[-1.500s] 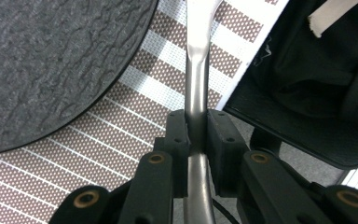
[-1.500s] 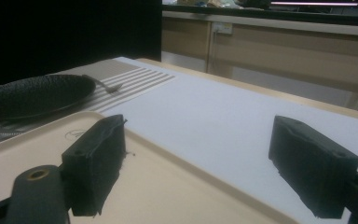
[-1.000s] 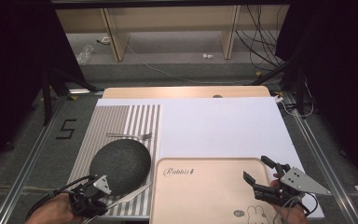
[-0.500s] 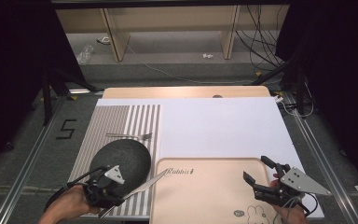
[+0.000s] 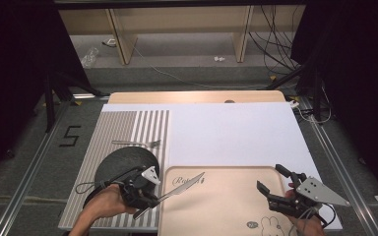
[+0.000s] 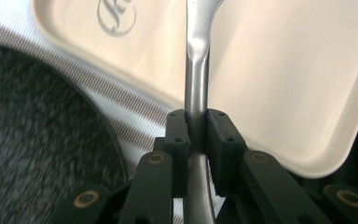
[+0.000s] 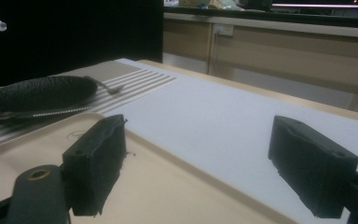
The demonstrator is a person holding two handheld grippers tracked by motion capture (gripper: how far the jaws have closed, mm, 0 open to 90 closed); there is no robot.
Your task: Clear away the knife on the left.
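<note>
My left gripper (image 5: pixel 152 195) (image 6: pixel 197 130) is shut on the handle of a silver table knife (image 5: pixel 187 184) (image 6: pixel 196 56). The blade points right and away, reaching over the near-left corner of the beige tray (image 5: pixel 216 216) (image 6: pixel 284 84). The gripper hovers at the right edge of the dark round plate (image 5: pixel 123 164) (image 6: pixel 32 140). At the tray's right end my right gripper (image 5: pixel 270 178) (image 7: pixel 209 172) stands open with nothing between its jaws. In the right gripper view the knife (image 7: pixel 42 112) shows its serrated edge beside the plate (image 7: pixel 42 93).
A fork (image 5: pixel 138 143) (image 7: pixel 107 86) lies on the striped placemat (image 5: pixel 142 128) beyond the plate. A white sheet (image 5: pixel 231 132) covers the table behind the tray. The table's wooden far edge (image 5: pixel 192 97) borders a floor with cables.
My left gripper has moved right with the knife, from the plate's front-left to its right edge, so the blade now reaches over the tray. The right gripper has stayed put.
</note>
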